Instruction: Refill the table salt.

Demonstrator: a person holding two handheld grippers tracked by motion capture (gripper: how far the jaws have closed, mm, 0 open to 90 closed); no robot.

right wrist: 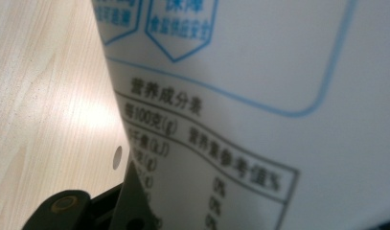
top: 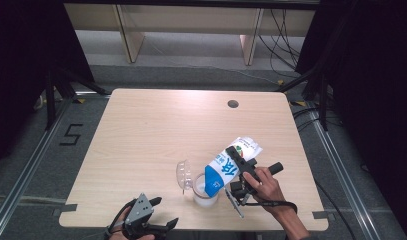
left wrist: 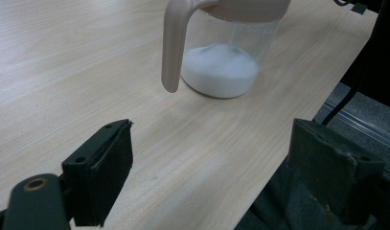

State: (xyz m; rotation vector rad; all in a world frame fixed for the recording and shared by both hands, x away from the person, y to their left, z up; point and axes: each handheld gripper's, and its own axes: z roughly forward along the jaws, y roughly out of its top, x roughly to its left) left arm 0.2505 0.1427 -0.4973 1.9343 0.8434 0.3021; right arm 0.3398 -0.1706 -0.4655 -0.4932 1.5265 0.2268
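— Where's the bag?

— My right claw [top: 239, 172] is clamped on the blue-and-white salt bag [top: 226, 167], tilted mouth-down over the clear pitcher [top: 205, 192] at the tabletop [top: 156, 130] front edge, white grains inside.

— And the left?

— Left claw [top: 158, 212] spread wide, holding nothing, just beside the pitcher.

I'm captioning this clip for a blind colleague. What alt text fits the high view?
A person's right gripper tips a blue and white bag mouth-down over a clear jug of white powder near the front edge of a wooden table. The jug's clear lid hangs open. The left gripper waits open and empty at the table's front edge.
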